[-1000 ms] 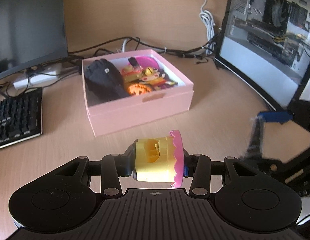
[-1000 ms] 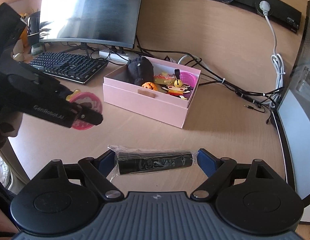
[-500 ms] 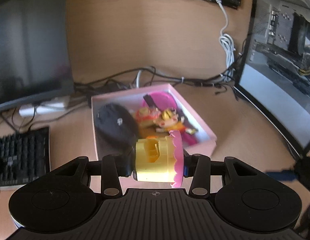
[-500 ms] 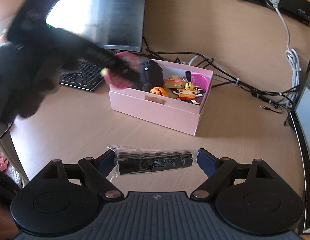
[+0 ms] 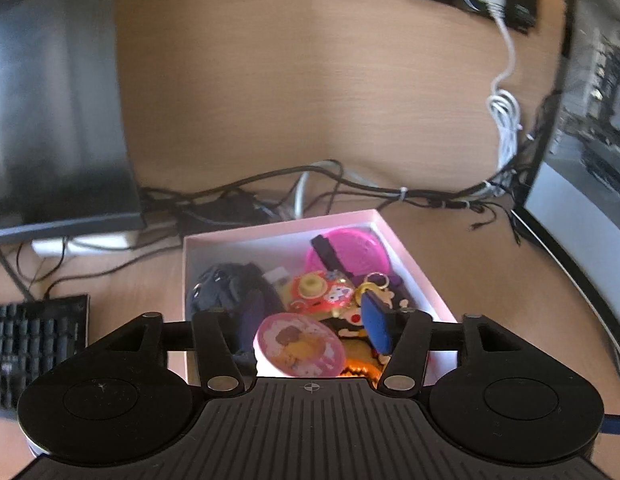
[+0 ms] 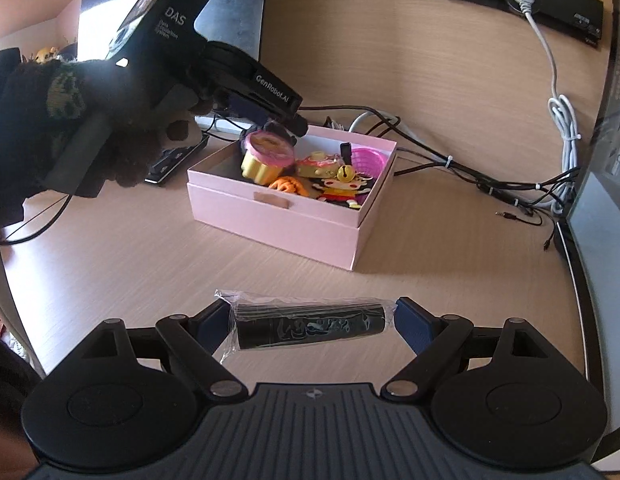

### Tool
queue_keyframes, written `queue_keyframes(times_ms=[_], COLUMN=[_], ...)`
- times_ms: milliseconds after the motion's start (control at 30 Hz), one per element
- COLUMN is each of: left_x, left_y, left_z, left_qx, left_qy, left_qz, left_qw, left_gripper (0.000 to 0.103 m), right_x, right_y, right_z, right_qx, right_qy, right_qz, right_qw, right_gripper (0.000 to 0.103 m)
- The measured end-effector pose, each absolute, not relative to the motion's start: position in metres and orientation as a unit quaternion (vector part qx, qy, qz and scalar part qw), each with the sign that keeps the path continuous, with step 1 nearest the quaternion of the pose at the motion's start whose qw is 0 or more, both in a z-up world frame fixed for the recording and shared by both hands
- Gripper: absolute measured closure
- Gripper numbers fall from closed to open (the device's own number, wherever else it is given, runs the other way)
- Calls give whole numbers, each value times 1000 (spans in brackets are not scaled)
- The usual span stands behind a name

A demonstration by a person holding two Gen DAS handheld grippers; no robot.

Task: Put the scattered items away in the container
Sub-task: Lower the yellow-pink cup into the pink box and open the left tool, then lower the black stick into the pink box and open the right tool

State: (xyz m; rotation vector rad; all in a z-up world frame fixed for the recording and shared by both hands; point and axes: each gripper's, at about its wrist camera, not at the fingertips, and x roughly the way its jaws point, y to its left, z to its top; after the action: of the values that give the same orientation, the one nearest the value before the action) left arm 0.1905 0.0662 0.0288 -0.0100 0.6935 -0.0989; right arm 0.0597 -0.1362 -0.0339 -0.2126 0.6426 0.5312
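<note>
Two grippers on my feeds, one container, several small items

Left gripper [image 5: 305, 336]: I have it over the pink box [image 6: 269, 216], pointing down into it. Its jaws are opening. The yellow cupcake toy [image 5: 299, 350], pink frilled top facing my left wrist camera, sits between the fingers; the blue pad [image 5: 376, 328] on the right-side finger stands clear of it, so I read the toy as no longer pressed. In the right wrist view the same toy [image 6: 265, 156] is tilted at the box's near-left corner, just under the left gripper's tips [image 6: 285, 126], and whether it already rests on the contents I cannot tell. A dark gloved hand [image 6: 69, 120] carries that gripper.

Right gripper [image 6: 314, 324]: jaws wide, closed endwise on a black cylinder in clear plastic wrap [image 6: 310, 326], which I hold crosswise above the wooden desk [image 6: 129, 260], well short of the box.

Box contents as I see them: a black bundle [image 5: 225, 292] at the left, a magenta round dish [image 5: 350, 256] at the far right, an orange-and-yellow toy [image 5: 322, 292], a gold bell [image 6: 345, 173], a cartoon figure [image 6: 342, 192], an orange pumpkin piece [image 6: 285, 184].

Surroundings: keyboard [image 5: 33, 340] left of the box, monitor [image 5: 53, 112] behind it, cables [image 5: 350, 188] along the back edge
</note>
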Motion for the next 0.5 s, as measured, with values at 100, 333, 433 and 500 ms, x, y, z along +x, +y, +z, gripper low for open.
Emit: queue_keyframes(times_ms=[100,333,433,500], left_x=[180,142,125,113], left_y=[79,111,125,131], left_z=[29,23,20,15], left_qx=[-21,-20,-31,-39], left_qy=[340,360,373,384], left_qz=[-29,29,50,59], left_qw=[940,932,926,921], left_gripper=[23,10,9,8], right_x=[66,96,117,135], right_y=[-136,-114,-100,-89], right_z=[-33,-26,-20,-17], right_qx=[-104,-127,-145,-153], right_qy=[306,277,256,239], right_qz=[258,289,305,313], right_qw=[910,908,906,906], right_gripper=[17,17,17,17])
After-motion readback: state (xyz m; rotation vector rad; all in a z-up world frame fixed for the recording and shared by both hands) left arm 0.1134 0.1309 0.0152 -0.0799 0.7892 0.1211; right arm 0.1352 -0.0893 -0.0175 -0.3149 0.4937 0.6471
